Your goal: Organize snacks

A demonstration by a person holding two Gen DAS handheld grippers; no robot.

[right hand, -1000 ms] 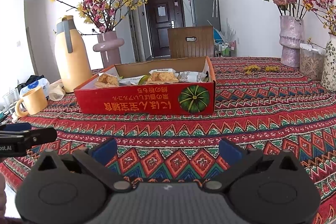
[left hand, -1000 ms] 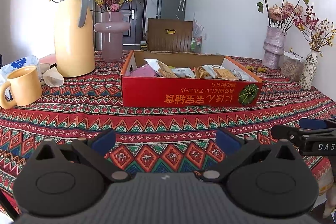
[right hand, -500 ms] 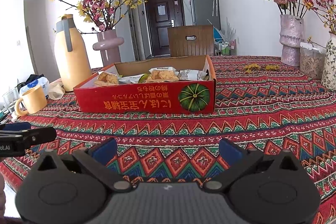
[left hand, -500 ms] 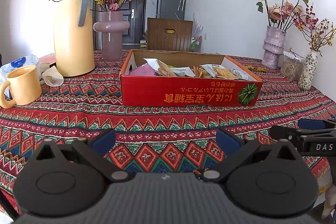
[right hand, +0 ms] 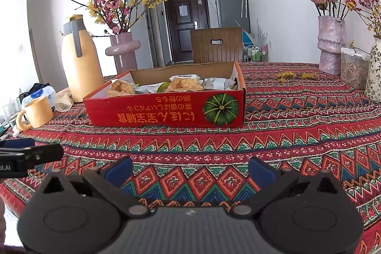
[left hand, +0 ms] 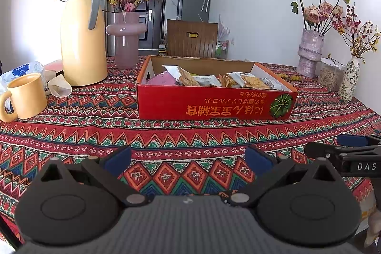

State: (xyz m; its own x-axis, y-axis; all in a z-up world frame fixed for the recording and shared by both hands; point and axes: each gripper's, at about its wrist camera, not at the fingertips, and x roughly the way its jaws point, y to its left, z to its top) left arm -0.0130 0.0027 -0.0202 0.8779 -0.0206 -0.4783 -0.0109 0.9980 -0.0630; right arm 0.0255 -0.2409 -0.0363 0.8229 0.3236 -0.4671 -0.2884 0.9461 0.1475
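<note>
A red cardboard box (left hand: 215,104) (right hand: 166,111) with a pumpkin picture sits on the patterned tablecloth, holding several wrapped snack packets (left hand: 240,81) (right hand: 184,83). My left gripper (left hand: 188,158) hovers low over the cloth in front of the box, open, nothing between its blue pads. My right gripper (right hand: 190,168) is also open and empty, in front of the box's right part. Each gripper's tip shows at the edge of the other's view.
A yellow thermos jug (left hand: 82,35), a pink vase with blossoms (left hand: 126,39) and a yellow mug (left hand: 26,97) stand at the left. Vases with dried roses (left hand: 309,51) and a jar (right hand: 353,68) stand at the right. A wooden chair (left hand: 191,38) is behind the table.
Both grippers have drifted very slightly; the box sits a touch lower and nearer in the right wrist view. Both jaws stay open.
</note>
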